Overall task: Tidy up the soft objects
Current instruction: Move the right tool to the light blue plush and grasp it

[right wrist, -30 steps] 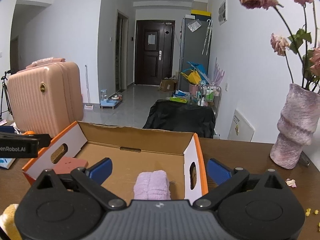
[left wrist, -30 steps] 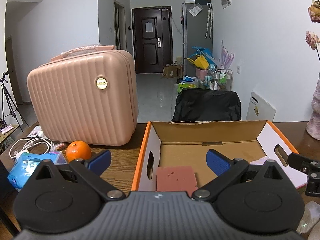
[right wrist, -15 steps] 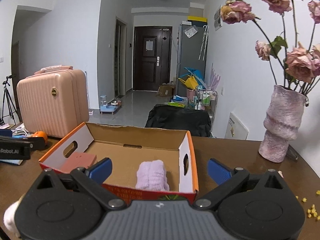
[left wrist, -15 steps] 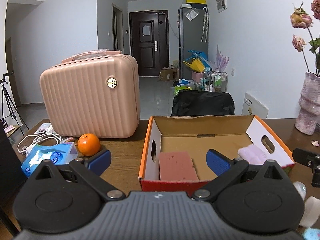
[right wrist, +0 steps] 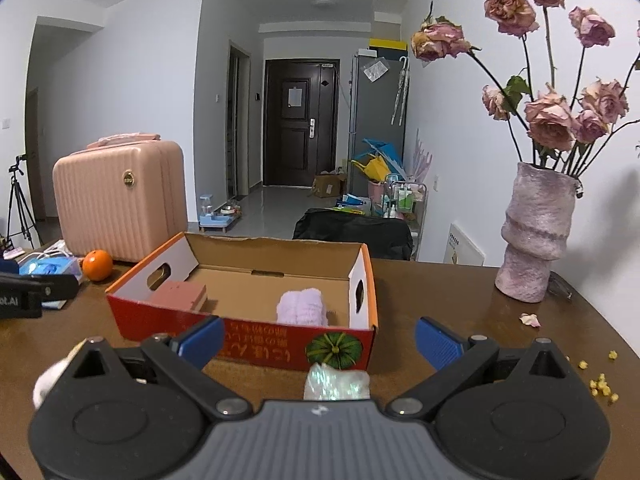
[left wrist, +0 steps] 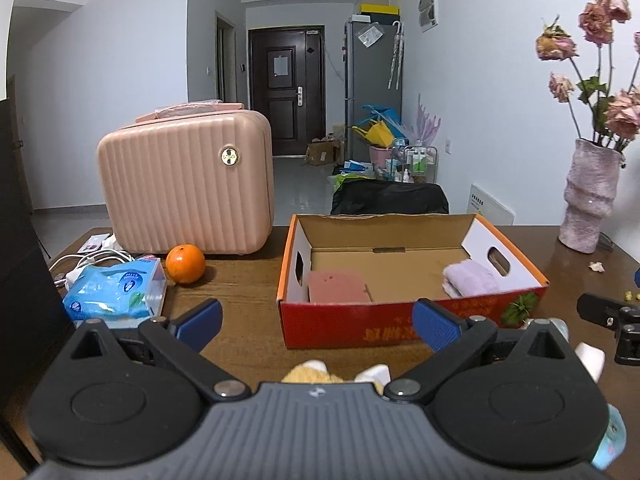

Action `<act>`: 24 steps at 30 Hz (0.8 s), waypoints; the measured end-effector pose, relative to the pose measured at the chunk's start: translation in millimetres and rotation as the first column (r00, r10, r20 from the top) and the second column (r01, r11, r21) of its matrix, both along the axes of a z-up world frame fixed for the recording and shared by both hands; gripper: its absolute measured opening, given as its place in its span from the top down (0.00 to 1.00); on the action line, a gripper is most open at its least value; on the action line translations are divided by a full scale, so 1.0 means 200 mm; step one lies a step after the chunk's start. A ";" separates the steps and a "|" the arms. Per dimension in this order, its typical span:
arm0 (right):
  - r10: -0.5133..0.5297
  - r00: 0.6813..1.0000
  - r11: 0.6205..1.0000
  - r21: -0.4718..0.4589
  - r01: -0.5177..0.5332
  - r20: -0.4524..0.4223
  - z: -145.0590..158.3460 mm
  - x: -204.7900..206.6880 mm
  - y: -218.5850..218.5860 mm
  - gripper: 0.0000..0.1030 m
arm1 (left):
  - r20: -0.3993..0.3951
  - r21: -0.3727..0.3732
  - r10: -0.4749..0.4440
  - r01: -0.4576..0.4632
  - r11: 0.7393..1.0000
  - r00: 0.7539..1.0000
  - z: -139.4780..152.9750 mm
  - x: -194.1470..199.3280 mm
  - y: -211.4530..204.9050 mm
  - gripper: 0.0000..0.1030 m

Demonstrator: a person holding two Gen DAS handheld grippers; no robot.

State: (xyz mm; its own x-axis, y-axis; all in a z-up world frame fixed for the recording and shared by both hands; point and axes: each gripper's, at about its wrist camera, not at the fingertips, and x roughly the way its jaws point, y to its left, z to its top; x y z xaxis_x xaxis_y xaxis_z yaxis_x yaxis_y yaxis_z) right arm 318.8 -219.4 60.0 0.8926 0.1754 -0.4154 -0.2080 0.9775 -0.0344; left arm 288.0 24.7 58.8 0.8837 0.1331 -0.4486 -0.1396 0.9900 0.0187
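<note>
Both the left gripper (left wrist: 316,326) and right gripper (right wrist: 318,338) are held wide and empty at six o'clock of the open orange-rimmed cardboard box (right wrist: 256,334), where a pink sponge block (left wrist: 338,287) and rolled lilac towel (right wrist: 302,307) are kept, presumably for collecting soft items

Left hand-held gripper (left wrist: 316,322) open, empty; sponge (left wrist: 338,287), towel (left wrist: 472,278) in box (left wrist: 400,326).

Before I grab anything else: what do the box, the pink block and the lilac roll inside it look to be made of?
Box: corrugated cardboard, raw brown inside, printed glossy red outside, with die-cut handle holes.
Pink block: probably foam sponge; matte, with small pores on top.
Lilac roll: likely terry or fleece cloth; fuzzy, ribbed folds, soft edges.
Both grippers, left and right, hover with jaws open.
</note>
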 end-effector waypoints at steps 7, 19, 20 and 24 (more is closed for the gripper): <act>0.002 1.000 1.000 0.000 -0.002 0.010 -0.01 -0.17 -0.04 0.01 | 0.015 -0.007 -0.028 0.029 1.000 0.999 -0.01 -0.15 -0.03 0.00; 0.021 0.999 1.000 0.004 -0.021 0.028 -0.06 -0.42 -0.07 0.01 | 0.037 0.007 -0.074 0.074 0.997 0.997 -0.08 -0.37 -0.06 0.00; 0.021 0.999 1.000 0.006 -0.021 0.026 -0.07 -0.43 -0.07 0.01 | 0.039 0.010 -0.078 0.078 0.997 0.996 -0.09 -0.39 -0.06 0.00; 0.023 0.999 1.000 0.001 -0.023 0.023 -0.11 -0.50 -0.07 0.01 | 0.042 0.010 -0.092 0.092 0.996 0.995 -0.13 -0.46 -0.06 0.00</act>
State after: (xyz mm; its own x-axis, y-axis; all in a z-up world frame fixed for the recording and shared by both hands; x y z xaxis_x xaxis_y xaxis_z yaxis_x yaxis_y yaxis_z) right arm 219.7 -232.4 38.0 0.8977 0.1962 -0.3944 -0.2293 0.9726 -0.0381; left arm 196.2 11.9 33.1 0.9108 0.0539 -0.4094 -0.0489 0.9985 0.0227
